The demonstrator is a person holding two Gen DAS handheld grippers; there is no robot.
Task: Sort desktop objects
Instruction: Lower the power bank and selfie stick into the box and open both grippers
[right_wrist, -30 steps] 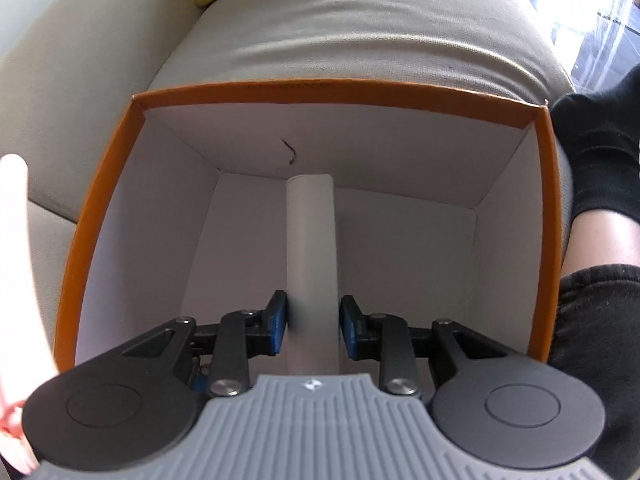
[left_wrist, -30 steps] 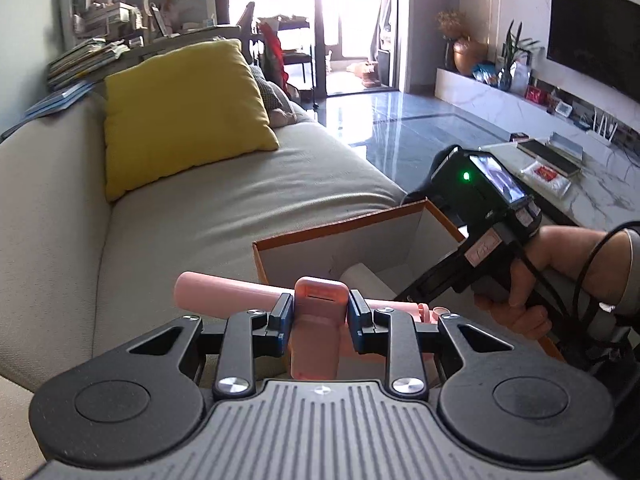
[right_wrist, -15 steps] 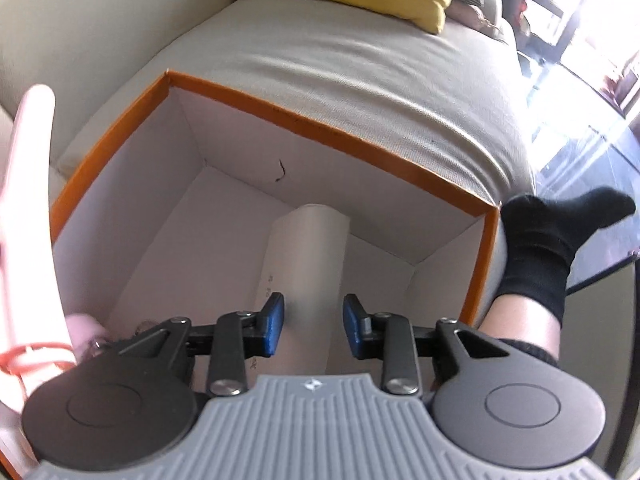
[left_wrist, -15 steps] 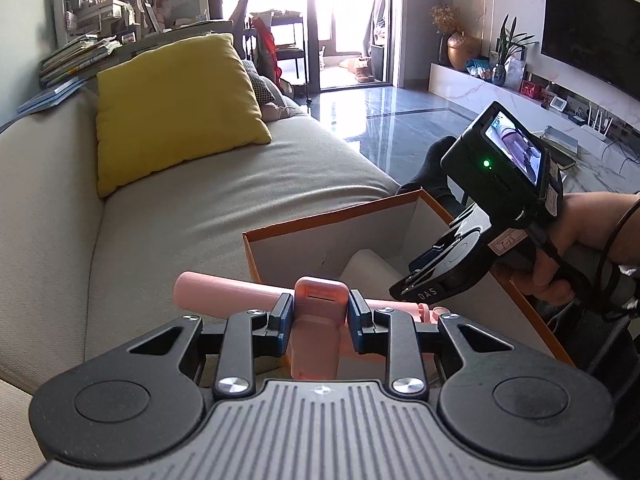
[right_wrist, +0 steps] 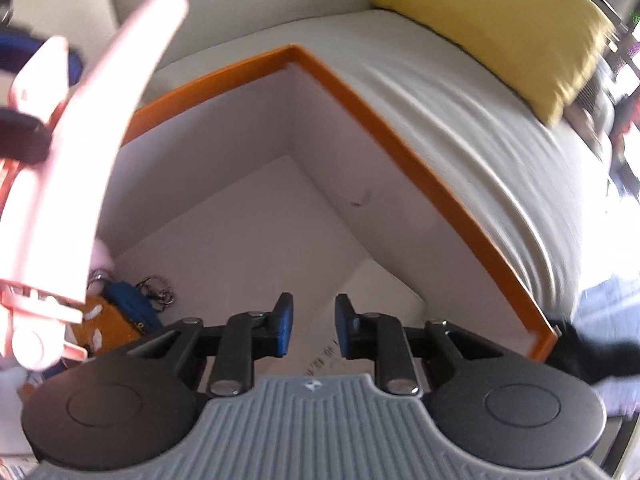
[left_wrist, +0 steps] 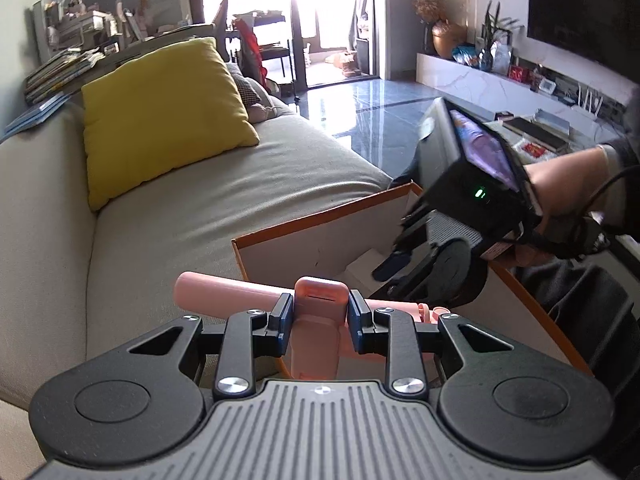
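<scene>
Low in the left wrist view, the left gripper (left_wrist: 319,326) is clamped on a pink handheld gadget (left_wrist: 316,332), its blue pads pressing the flat upright part from both sides. The gadget's rounded pink bar runs crosswise, left to right across the frame, just beyond the fingertips. Directly behind it, toward centre right, sits the orange-rimmed box (left_wrist: 320,224) on the beige sofa (left_wrist: 180,220), with a white carton (left_wrist: 364,266) lying inside. So the box lies straight ahead of and below the held gadget, and this hand is the one placed to drop it in. At right, a person's hand (left_wrist: 560,192) holds the right gripper (left_wrist: 394,266) above the box's interior. A yellow cushion (left_wrist: 160,116) leans at upper left.

Turning to the right wrist view, which is blurred, the right gripper (right_wrist: 314,326) has nothing between its jaws; they are closing on empty air. Beneath them the white carton (right_wrist: 360,320) rests on the box floor, its long axis running from the fingertips toward the upper right. The box's orange rim (right_wrist: 400,120) forms a peak at upper centre. The pink gadget (right_wrist: 100,140) fills the left edge, its bar slanting upward. A blue and orange keychain bundle (right_wrist: 120,316) lies in the box's lower left corner.
</scene>
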